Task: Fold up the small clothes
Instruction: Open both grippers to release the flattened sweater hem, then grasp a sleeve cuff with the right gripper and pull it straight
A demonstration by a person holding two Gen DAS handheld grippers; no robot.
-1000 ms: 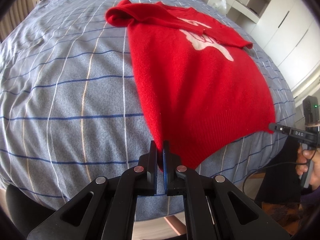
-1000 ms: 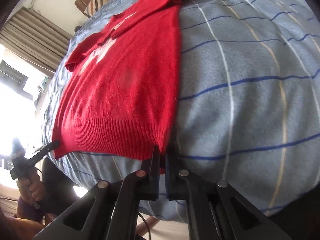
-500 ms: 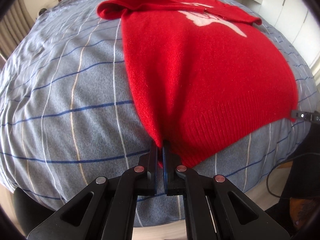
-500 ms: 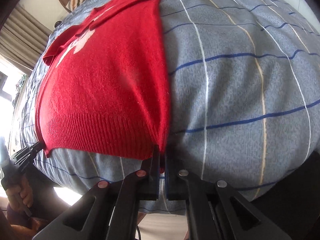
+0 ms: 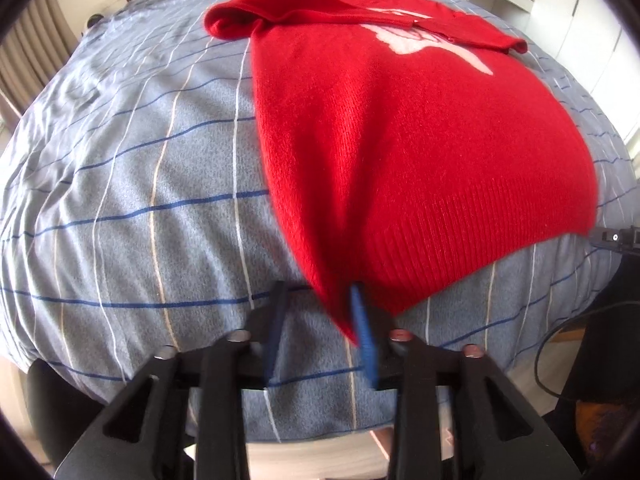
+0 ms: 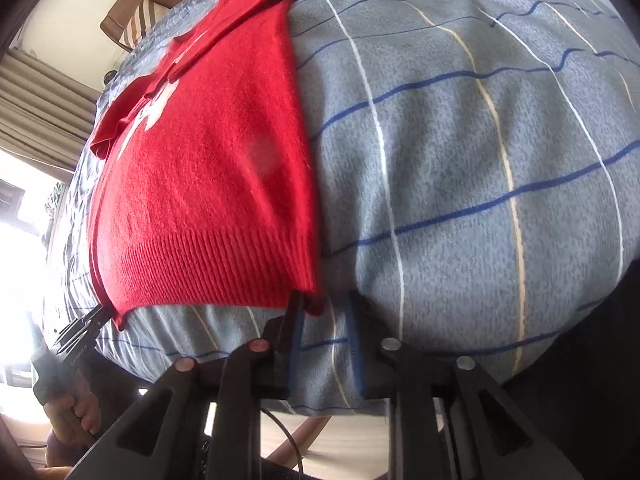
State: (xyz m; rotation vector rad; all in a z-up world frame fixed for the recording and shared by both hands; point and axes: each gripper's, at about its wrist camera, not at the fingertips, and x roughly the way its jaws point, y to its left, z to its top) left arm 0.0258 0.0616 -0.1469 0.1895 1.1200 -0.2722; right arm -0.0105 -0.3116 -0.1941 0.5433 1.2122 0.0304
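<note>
Red sweater [image 5: 400, 132] lies flat on the checked sheet [image 5: 132, 184], sleeves already folded across the chest, so the hem-to-collar fold is probably what's left. Long axis runs near to far, hem nearest. Left gripper [image 5: 320, 332] and right gripper [image 6: 326, 340] have just been opening, hem corners loose between the jaws.

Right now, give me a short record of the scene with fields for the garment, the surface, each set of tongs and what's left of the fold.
garment: red sweater, lying flat, white motif near the chest, sleeves folded across the top
surface: grey-blue checked sheet
left tongs: jaws have just been opening, hem corner loose between them
right tongs: jaws have just been opening, other hem corner at the left finger, not pinched
fold: body not yet folded
</note>
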